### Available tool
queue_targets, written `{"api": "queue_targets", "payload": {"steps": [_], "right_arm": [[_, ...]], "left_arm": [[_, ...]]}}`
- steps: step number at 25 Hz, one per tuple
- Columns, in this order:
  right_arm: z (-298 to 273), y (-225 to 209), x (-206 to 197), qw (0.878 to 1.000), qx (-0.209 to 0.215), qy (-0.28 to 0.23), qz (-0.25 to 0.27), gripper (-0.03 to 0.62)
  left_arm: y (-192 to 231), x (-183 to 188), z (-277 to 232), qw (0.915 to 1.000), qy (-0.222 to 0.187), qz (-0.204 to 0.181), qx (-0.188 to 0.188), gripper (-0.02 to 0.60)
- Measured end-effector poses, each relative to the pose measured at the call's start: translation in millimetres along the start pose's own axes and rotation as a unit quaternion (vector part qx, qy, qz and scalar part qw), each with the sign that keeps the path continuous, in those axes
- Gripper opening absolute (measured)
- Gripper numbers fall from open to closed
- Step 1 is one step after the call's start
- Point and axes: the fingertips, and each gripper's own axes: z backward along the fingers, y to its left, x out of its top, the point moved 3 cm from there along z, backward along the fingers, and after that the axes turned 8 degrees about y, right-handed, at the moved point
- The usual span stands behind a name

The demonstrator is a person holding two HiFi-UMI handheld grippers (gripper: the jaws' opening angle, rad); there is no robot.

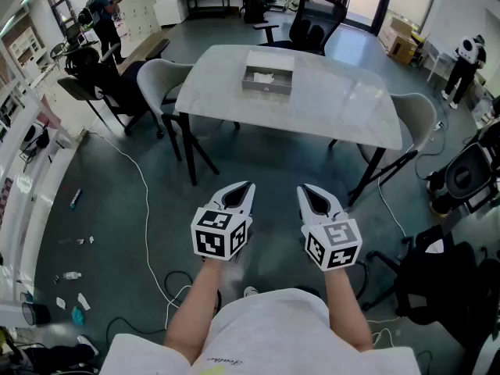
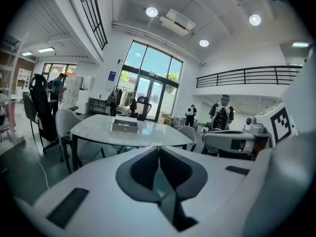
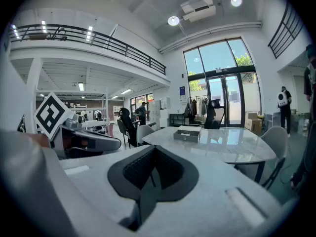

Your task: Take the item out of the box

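Note:
An open grey box (image 1: 268, 80) sits on the far half of a white table (image 1: 344, 116), with something white lying inside it. The same box shows small and distant in the left gripper view (image 2: 125, 126) and the right gripper view (image 3: 187, 134). I hold both grippers side by side over the floor, well short of the table's near edge. The left gripper (image 1: 244, 187) is shut and empty, its jaw tips meeting (image 2: 158, 148). The right gripper (image 1: 305, 189) is also shut with nothing in it (image 3: 154, 149).
Grey chairs stand at the table's left (image 1: 160, 80) and right (image 1: 418, 116), and a black office chair (image 1: 312, 23) behind it. Cables trail over the dark floor (image 1: 144, 201). People stand at far left (image 1: 101, 10) and far right (image 1: 467, 61).

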Motion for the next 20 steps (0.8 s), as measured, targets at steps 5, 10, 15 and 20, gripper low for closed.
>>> {"api": "queue_targets", "payload": {"steps": [5,10,15,20], "right_arm": [[-10.2,-6.4,-2.0,1.000,0.003,0.006,-0.004,0.003],[-25.8,-16.7,-2.1,1.000,0.008,0.009,-0.011,0.003],[-50.4,-40.6,-2.3,0.999,0.022,0.015,-0.020,0.003],[-85.2,-76.5,10.1,0.999,0.043,0.020,-0.025,0.003]], "left_arm": [[5.2,0.8,-10.7,1.0000,0.005,0.004,0.001,0.015],[15.6,5.6,-24.9,0.9999,0.010,0.007,0.009,0.015],[22.5,13.1,-53.5,0.9996,0.021,0.009,0.018,0.015],[33.9,32.3,-96.1,0.9987,0.034,0.020,0.032,0.015]]}}
